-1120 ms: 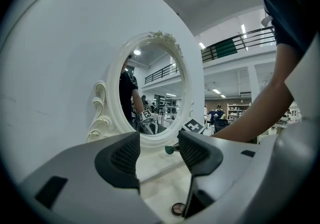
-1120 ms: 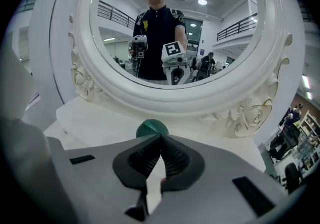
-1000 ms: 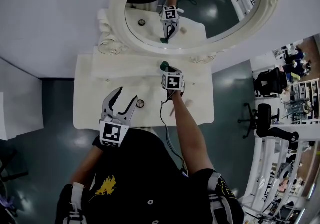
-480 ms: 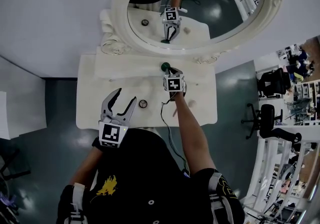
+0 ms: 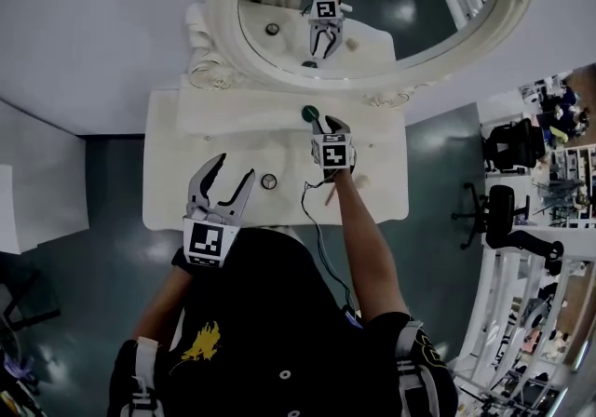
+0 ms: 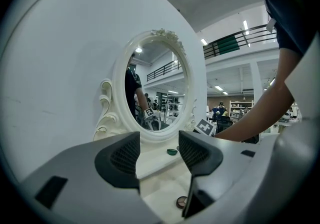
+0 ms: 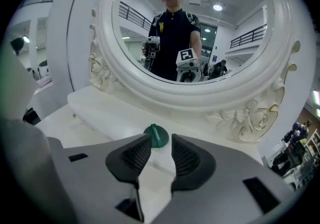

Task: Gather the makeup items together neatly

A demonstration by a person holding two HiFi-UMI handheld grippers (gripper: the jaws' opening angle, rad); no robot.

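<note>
A round green makeup case (image 7: 156, 135) lies on the raised shelf (image 5: 242, 113) under the oval mirror; the same case (image 5: 310, 114) shows in the head view, and small and far off (image 6: 172, 151) in the left gripper view. My right gripper (image 7: 161, 147) points down at it from just behind. Its jaws have just been opening, and the case sits at the fingertips with neither pad pressing on it. My left gripper (image 5: 233, 171) hangs open and empty over the table's front left. A small round brown compact (image 5: 268, 181) lies on the table to its right.
The white vanity table (image 5: 168, 201) stands against a wall, with the ornate mirror frame (image 5: 223, 52) right behind the shelf. A thin cable (image 5: 310, 199) trails from my right gripper (image 5: 321, 128) across the table. A small pale item (image 5: 359, 179) lies right of my right arm.
The right gripper's jaws have parted from nearly closed at the green case, which now rests on the shelf. The left gripper has stayed where it was, open.
</note>
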